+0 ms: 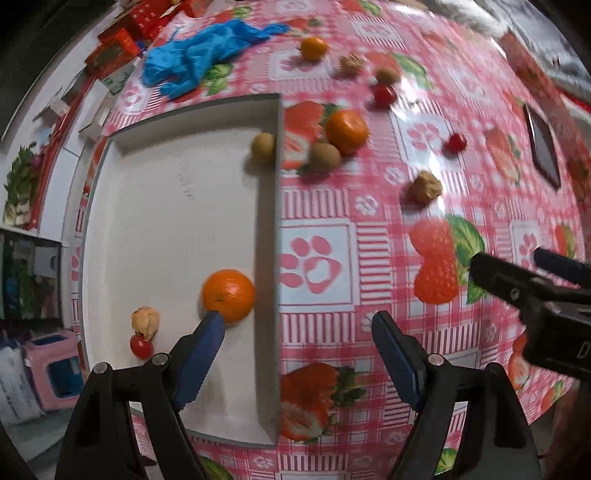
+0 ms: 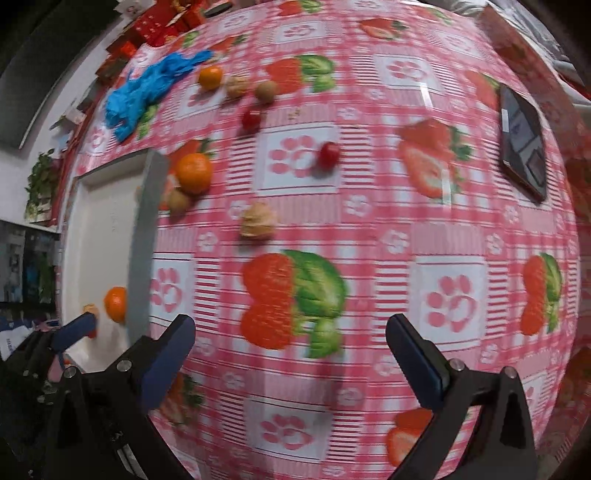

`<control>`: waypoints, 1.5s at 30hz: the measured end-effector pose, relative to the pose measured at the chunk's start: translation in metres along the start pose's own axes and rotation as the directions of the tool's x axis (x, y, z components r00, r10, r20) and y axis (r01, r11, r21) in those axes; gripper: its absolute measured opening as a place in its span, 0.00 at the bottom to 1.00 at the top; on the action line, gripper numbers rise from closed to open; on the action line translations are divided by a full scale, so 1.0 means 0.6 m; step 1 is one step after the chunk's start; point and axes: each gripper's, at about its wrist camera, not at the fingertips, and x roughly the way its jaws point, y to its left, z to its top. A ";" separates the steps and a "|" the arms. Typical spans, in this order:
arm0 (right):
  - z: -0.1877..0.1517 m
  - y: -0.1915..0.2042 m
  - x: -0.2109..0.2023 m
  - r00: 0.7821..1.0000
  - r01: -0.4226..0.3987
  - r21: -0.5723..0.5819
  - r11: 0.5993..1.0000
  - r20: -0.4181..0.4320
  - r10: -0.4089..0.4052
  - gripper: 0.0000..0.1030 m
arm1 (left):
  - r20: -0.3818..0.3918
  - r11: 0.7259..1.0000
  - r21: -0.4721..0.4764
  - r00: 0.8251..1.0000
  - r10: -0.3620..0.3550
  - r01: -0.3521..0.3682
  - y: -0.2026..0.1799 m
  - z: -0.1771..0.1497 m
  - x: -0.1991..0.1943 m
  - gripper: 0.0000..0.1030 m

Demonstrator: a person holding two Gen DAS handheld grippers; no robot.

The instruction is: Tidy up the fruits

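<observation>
- Left gripper: jaws apart with nothing between them, straddling the right wall of the white tray; one blue pad sits over the tray floor, the other over the cloth outside.
- Right gripper: jaws apart and empty, above a bare stretch of the bench; the nearest loose fruit, a walnut, lies toward 12 o'clock, well apart from the fingertips.
- Tray edges: a shallow open box with low grey walls; the middle of its floor is bare, while its contents sit along the edges.
- Tray contents, left wrist view: a large orange at about 6 o'clock, close to the right wall and just beside the left pad; a pale walnut touching a cherry tomato at 7 o'clock; a round brown fruit in the corner at 1 o'clock.
- Just outside the tray's right wall: an orange touching a second brown fruit.
- Farther out on the cloth, spread toward 12 to 2 o'clock: tomatoes, walnuts, another brown fruit and a small orange.
- Surface: a glossy pink checked cloth printed with strawberries and paw marks.
- Surroundings: a crumpled blue plastic bag at 11 o'clock, red boxes beyond it, a dark phone at 2 o'clock near the bench edge.
</observation>
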 end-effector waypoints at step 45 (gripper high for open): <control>-0.076 -0.178 0.060 0.983 0.161 0.122 0.979 -0.109 -0.149 1.00 | -0.076 0.973 0.171 0.983 0.170 -0.155 -0.102 -0.003 0.019 0.80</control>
